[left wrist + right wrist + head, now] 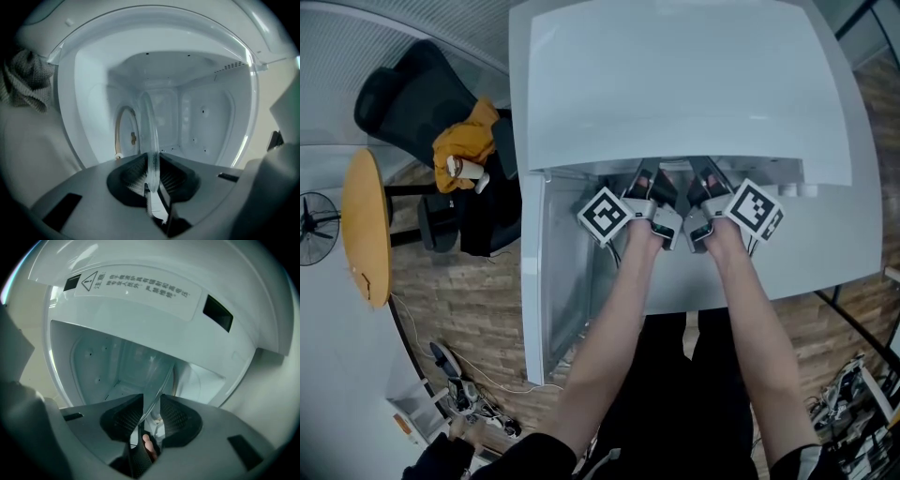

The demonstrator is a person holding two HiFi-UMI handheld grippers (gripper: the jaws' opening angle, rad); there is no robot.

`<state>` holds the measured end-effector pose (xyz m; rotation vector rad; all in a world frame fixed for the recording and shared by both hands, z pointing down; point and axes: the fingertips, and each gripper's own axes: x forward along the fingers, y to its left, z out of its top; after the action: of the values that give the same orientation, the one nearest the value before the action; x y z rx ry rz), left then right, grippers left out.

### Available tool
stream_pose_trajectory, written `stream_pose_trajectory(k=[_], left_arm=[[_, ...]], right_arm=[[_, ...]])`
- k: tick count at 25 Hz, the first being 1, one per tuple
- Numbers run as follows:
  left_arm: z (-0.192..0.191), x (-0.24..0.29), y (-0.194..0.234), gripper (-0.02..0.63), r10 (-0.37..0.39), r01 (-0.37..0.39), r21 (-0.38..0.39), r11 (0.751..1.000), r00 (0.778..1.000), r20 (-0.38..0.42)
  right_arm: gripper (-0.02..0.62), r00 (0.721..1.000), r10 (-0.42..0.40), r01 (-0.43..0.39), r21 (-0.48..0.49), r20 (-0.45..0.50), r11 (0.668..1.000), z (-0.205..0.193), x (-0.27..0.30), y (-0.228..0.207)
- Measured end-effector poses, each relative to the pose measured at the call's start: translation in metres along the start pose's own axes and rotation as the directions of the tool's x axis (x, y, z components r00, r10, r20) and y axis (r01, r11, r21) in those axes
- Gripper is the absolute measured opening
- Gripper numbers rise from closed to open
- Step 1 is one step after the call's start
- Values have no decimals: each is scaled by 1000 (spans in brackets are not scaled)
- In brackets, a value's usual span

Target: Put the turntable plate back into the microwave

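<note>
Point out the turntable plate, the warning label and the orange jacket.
turntable plate [152, 140]: left gripper view, on its edge-on glass rim.
warning label [140, 292]: right gripper view, middle of the printed strip.
orange jacket [467, 141]: head view, on its bunched fabric.

There is 1 white microwave [675, 84] with 1 door [558, 272], and 1 glass turntable plate [149, 126].

There are 2 grippers, the left gripper [151, 176] and the right gripper [151, 413]. Each has 2 jaws, 4 in all. They carry 2 marker cubes: 1 left cube [606, 215] and 1 right cube [757, 210].

There are 2 forearms: 1 left forearm [619, 309] and 1 right forearm [750, 309].

The microwave front bears 1 warning label [136, 289] and 2 dark slots, 1 [71, 283] at each end of the label.

Around the microwave are 1 office chair [403, 89], 1 yellow garment [464, 141], 1 round wooden table [366, 225], 1 fan [314, 225] and 1 grey cloth [28, 79].
</note>
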<state>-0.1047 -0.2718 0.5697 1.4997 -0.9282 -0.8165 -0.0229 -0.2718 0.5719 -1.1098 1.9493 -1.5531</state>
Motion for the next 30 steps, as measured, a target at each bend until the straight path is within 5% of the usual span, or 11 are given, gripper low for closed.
stream_pose_trajectory(k=[26, 30], left_arm=[[-17, -22, -5, 117, 39, -42, -40, 998, 997, -73], [-19, -29, 5, 40, 87, -89, -29, 996, 994, -65]], right_arm=[[51, 997, 4, -9, 65, 73, 998, 3, -4, 2], [52, 997, -21, 17, 58, 71, 998, 7, -4, -1]])
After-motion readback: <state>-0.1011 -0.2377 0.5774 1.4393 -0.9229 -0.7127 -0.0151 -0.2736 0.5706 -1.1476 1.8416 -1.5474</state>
